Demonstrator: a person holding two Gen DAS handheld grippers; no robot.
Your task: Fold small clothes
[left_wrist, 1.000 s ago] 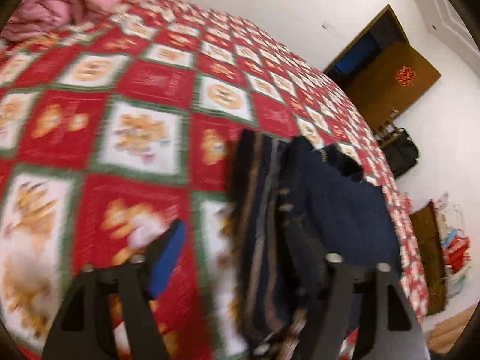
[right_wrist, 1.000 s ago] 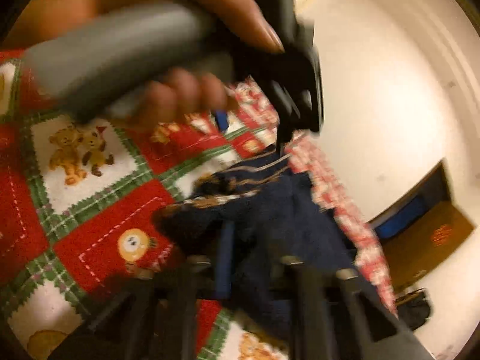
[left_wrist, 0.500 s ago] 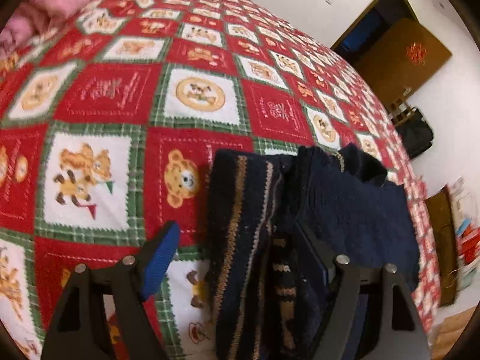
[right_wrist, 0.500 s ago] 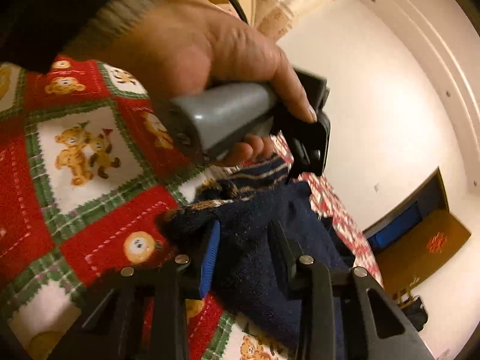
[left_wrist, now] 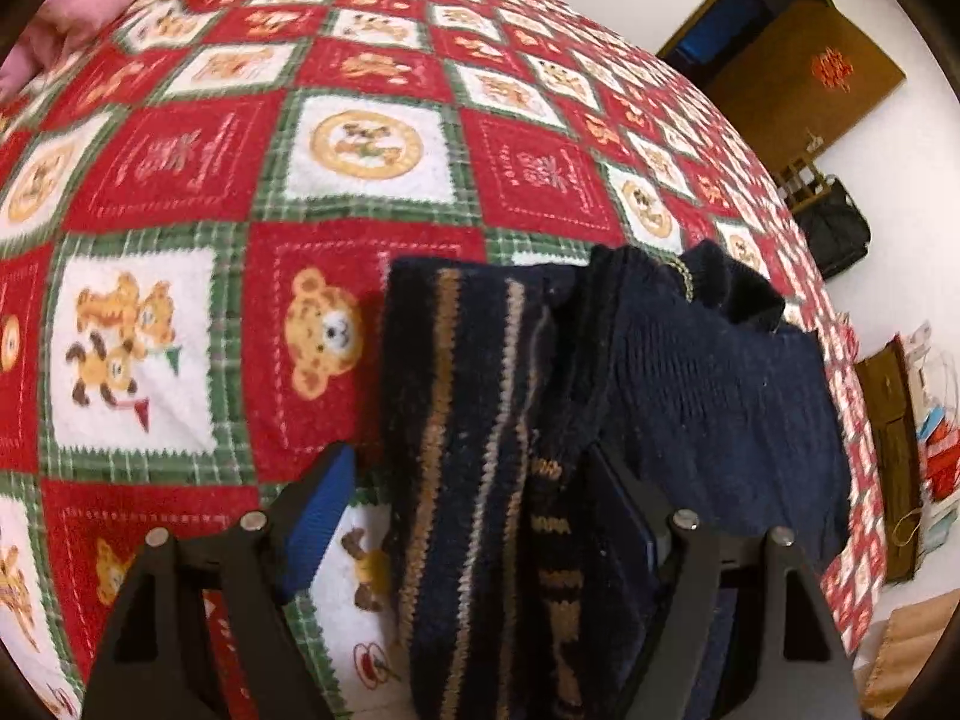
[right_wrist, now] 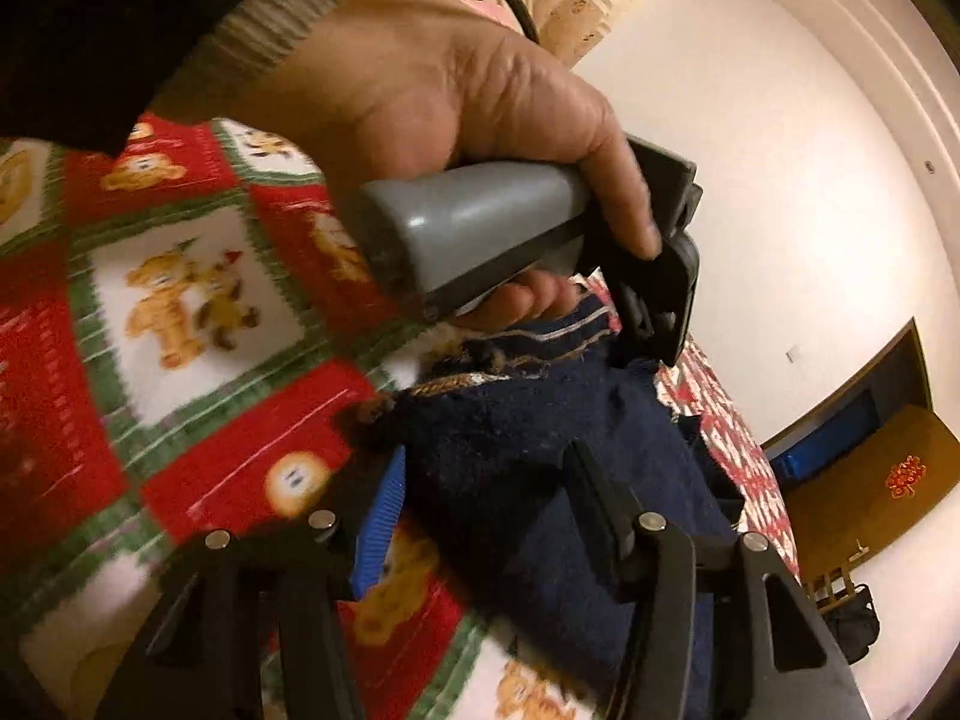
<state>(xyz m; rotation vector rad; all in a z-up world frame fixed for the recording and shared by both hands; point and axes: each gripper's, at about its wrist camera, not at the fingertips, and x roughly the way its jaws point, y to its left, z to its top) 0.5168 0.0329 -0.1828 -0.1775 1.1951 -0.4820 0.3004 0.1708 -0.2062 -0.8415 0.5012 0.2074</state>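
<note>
A navy knit sweater (left_wrist: pixel 708 384) with tan stripes lies bunched on the red teddy-bear bedspread (left_wrist: pixel 372 144). My left gripper (left_wrist: pixel 471 498) points down over it and stands wide. The striped part lies between its fingers; the blue left pad (left_wrist: pixel 318 504) is clear of the cloth. My right gripper (right_wrist: pixel 489 486) has a thick fold of the sweater (right_wrist: pixel 510 438) filling the gap between its pads, and its jaws are opening slightly. In the right wrist view a person's hand (right_wrist: pixel 468 90) holds the left gripper's grey handle (right_wrist: pixel 480 222) just above the sweater.
Pink bedding (left_wrist: pixel 78 18) lies at the far left corner of the bed. Past the bed's right edge are a dark wooden door (left_wrist: pixel 804 66), a black bag (left_wrist: pixel 834 228) and a low shelf with clutter (left_wrist: pixel 900 432). White walls stand behind.
The left gripper has tilted down and come over the sweater's striped part. The right gripper's jaws have narrowed onto the sweater fold. The hand on the left gripper has shifted up in the right view.
</note>
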